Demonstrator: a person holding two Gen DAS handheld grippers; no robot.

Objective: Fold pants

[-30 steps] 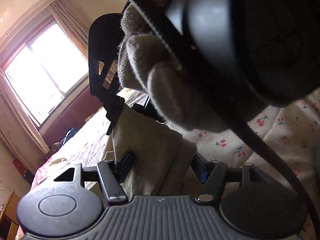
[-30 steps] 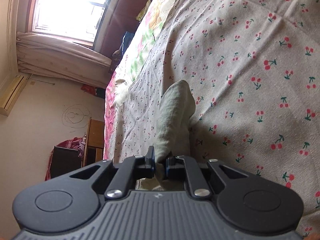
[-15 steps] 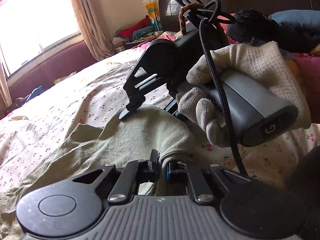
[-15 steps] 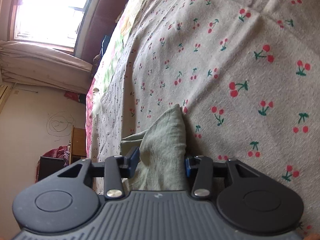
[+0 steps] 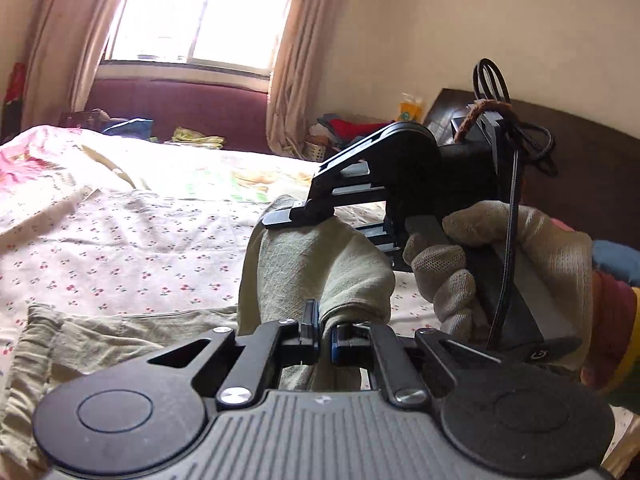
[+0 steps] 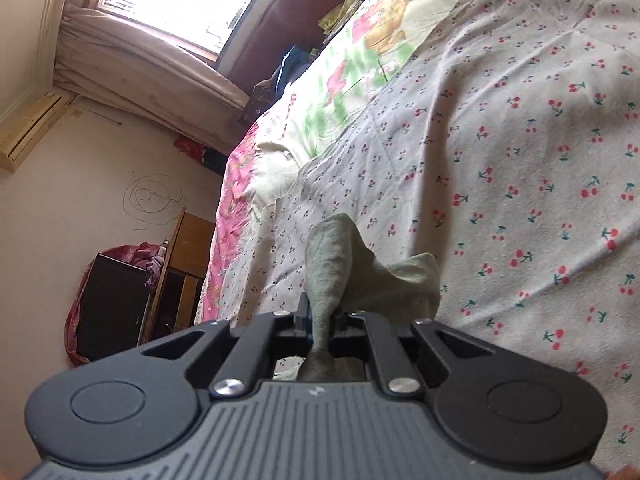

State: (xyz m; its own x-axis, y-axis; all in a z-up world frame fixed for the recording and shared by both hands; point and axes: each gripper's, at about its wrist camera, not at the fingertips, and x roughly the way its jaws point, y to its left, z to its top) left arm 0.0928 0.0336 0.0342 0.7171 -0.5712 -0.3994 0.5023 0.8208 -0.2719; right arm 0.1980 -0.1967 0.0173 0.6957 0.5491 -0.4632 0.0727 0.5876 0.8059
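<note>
— Left wrist view: what was around you?

— A bed (image 5: 120, 240) with a cherry-print sheet, a bright window (image 5: 200, 12) with curtains behind it, a dark red bench (image 5: 180, 104) under the window with clutter on it. Clothes were heaped in the corner by a dark headboard (image 5: 580, 168).

— And the pants?

— The pants (image 5: 312, 264) were pale green. Part lay flat on the sheet at lower left; the rest rose in a ridge straight ahead of me. My left tongs (image 5: 325, 334) were clamped on a fold of that ridge, the cloth squeezed between the pads.

— What blocked your view?

— My own right hand (image 5: 512, 276), gloved, and the right tongs (image 5: 280, 218) it held. They filled the right half and hid much of the headboard. Their tips sat on the top of the ridge.

— Were they gripping?

— Yes. In the right wrist view the right tongs (image 6: 320, 320) had a bunch of pants (image 6: 340, 264) pinched tight between the pads, with more cloth spilling to the right onto the sheet (image 6: 520, 160). Their jaws had just been closing on it.

— What differed from a second earlier?

— My left tongs had stood wide apart around the cloth then, tilted hard, with the glove almost against the lens. Half a second later they had shut on the fold. By now the view was level, and the window sat upright. On the right, the tongs had loosened for a moment, then closed again on a taller bunch.
</note>
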